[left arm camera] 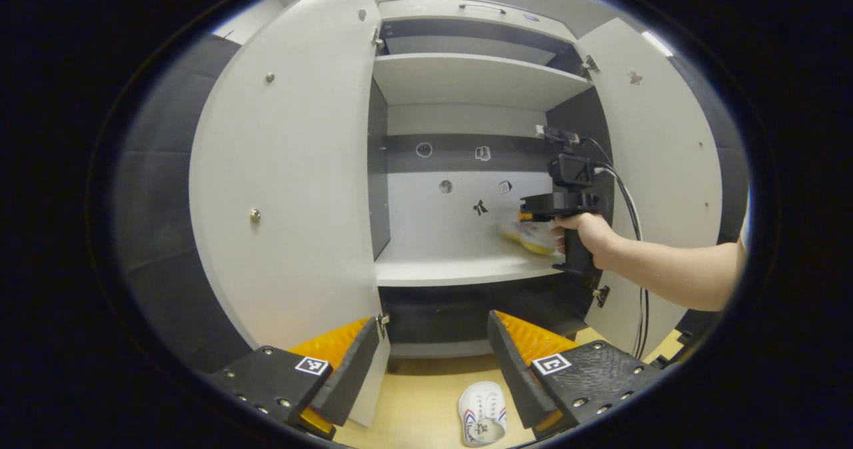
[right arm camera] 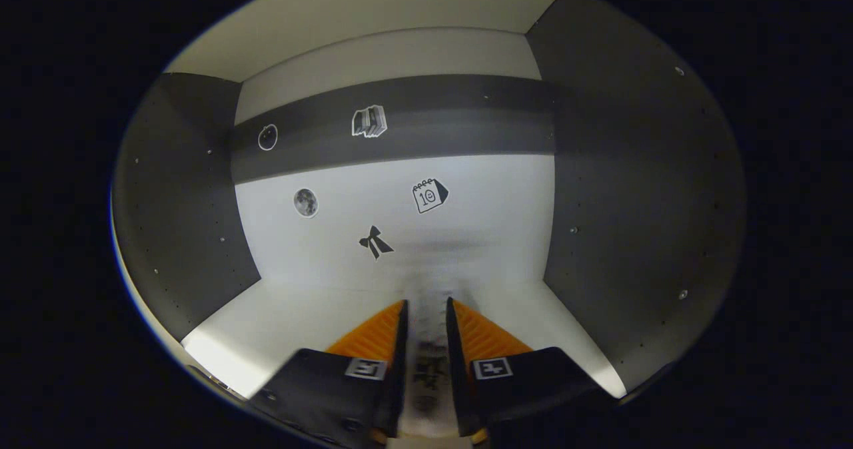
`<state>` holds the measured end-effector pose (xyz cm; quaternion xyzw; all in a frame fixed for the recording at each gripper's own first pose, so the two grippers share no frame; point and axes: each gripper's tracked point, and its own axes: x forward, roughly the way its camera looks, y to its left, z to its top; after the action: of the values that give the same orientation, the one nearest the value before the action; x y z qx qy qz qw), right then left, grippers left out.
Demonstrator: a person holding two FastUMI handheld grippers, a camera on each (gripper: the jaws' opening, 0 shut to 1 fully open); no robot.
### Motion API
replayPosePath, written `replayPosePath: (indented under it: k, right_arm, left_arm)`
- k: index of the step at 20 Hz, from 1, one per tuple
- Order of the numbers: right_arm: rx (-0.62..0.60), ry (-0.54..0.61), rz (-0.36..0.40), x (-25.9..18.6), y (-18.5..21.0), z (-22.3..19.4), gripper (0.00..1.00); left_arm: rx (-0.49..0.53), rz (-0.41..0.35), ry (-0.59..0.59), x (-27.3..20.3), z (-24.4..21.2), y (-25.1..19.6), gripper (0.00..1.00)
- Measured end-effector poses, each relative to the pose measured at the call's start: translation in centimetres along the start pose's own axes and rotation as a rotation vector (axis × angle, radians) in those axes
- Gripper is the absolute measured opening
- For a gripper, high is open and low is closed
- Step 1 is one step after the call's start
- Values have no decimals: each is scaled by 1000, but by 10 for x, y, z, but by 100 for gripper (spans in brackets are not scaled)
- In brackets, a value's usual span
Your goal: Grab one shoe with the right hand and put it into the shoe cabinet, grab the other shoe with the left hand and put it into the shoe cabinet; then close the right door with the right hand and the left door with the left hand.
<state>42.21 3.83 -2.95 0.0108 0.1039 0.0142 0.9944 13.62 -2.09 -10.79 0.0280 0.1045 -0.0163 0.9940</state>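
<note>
The shoe cabinet (left arm camera: 460, 79) stands with both doors open. My right gripper (right arm camera: 426, 310) is inside, just above the middle shelf (right arm camera: 280, 316), shut on a white shoe (right arm camera: 426, 369) whose edge sits in the narrow gap between the fingers. In the left gripper view a hand holds that gripper (left arm camera: 533, 214) at the shelf's right side, with the blurred shoe (left arm camera: 530, 237) under it. The other white shoe (left arm camera: 482, 422) lies on the wooden floor in front of the cabinet. My left gripper (left arm camera: 433, 321) hangs open above it, nothing between its fingers.
The left door (left arm camera: 286, 189) and right door (left arm camera: 666, 169) swing wide toward me. An upper shelf (left arm camera: 466, 76) is bare. Small stickers mark the cabinet's back wall (right arm camera: 400, 222). A cable (left arm camera: 633, 236) trails from the right gripper along the forearm (left arm camera: 673, 269).
</note>
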Motion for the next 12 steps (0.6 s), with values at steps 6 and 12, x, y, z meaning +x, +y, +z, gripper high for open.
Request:
replayPosePath:
  k: [6, 12]
  right_arm:
    - [-37, -79, -27, -71, -1, 5, 97]
    - [-7, -140, -30, -186, 0, -10, 94]
  left_arm:
    - [-23, -40, 14, -5, -14, -6, 94]
    - [-23, -144, 38, -8, -42, -29, 94]
